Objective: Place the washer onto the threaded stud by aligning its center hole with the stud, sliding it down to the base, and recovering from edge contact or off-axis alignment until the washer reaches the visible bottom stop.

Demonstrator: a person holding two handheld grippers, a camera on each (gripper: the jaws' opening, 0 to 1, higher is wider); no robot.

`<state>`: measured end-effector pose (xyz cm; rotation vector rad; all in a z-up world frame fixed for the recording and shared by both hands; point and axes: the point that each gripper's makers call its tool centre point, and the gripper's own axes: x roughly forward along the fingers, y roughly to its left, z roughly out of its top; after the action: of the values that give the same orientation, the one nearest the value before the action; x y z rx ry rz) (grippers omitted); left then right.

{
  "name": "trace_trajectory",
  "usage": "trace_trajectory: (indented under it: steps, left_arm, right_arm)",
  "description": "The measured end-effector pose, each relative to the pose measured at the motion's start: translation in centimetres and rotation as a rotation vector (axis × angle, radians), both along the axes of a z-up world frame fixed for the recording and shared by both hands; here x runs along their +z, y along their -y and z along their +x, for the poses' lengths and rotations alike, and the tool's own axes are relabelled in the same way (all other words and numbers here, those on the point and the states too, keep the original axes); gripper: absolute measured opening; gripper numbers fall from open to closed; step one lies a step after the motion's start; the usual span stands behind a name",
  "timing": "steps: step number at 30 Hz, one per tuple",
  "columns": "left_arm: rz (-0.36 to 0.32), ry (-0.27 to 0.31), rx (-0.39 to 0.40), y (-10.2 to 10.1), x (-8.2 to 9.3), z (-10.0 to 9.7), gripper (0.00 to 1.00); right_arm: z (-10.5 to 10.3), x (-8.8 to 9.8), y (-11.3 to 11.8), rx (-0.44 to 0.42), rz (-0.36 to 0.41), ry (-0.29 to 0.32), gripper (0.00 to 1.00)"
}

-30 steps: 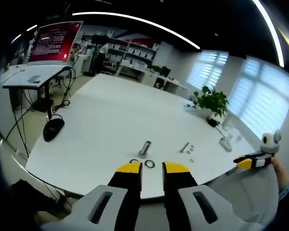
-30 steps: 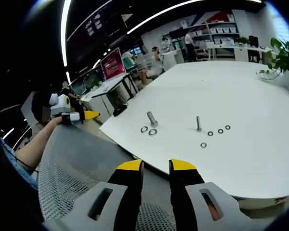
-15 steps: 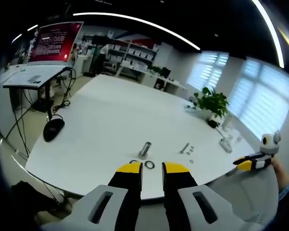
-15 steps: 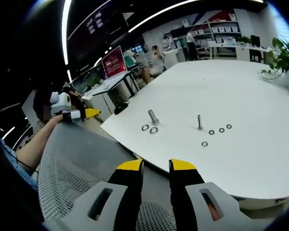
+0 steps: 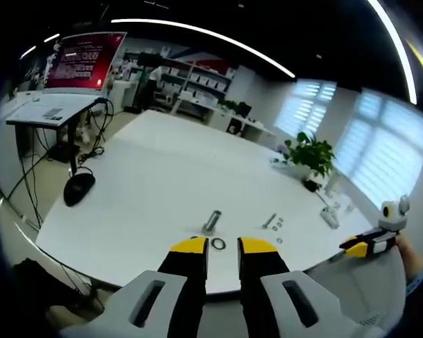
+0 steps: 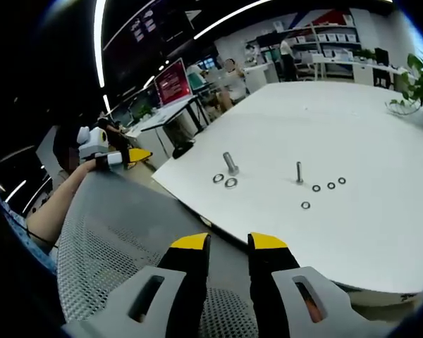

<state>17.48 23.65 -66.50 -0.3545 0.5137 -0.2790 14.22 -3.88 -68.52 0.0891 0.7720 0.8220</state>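
A thick threaded stud [image 5: 212,219] stands upright near the front edge of the white table [image 5: 162,155], with two large washers [image 5: 218,243] lying at its foot. To its right stands a thin stud [image 5: 270,221] with several small washers [image 5: 279,224] beside it. My left gripper [image 5: 223,246] hovers short of the table edge, jaws slightly apart and holding nothing. In the right gripper view the thick stud [image 6: 230,163], the large washers [image 6: 231,183], the thin stud [image 6: 299,171] and the small washers [image 6: 330,186] lie well ahead. My right gripper [image 6: 228,243] is open and empty above a mesh chair back [image 6: 120,232].
A black mouse [image 5: 78,189] lies at the table's left end. A potted plant [image 5: 309,151] and a small white object [image 5: 329,216] sit on the right side. A desk with a red screen [image 5: 84,60] stands at far left. The other gripper [image 6: 127,156] is held off the table's edge.
Both views have shifted slightly with the hands. In the right gripper view the left gripper has edged a little toward the table. The studs and washers lie as before; both jaw gaps are unchanged.
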Motion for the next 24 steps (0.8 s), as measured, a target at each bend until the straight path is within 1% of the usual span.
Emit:
trace_trajectory:
  steps: [19,24]
  left_arm:
    - [-0.006,0.0,0.002,-0.04,0.02,0.07,0.15]
    - [0.01,-0.009,-0.023,0.26,-0.18,-0.11,0.16]
  right_arm:
    - [0.09,0.07,0.08,-0.012,0.006,0.003,0.24]
    - [0.02,0.01,0.04,-0.005,0.003,0.002,0.24]
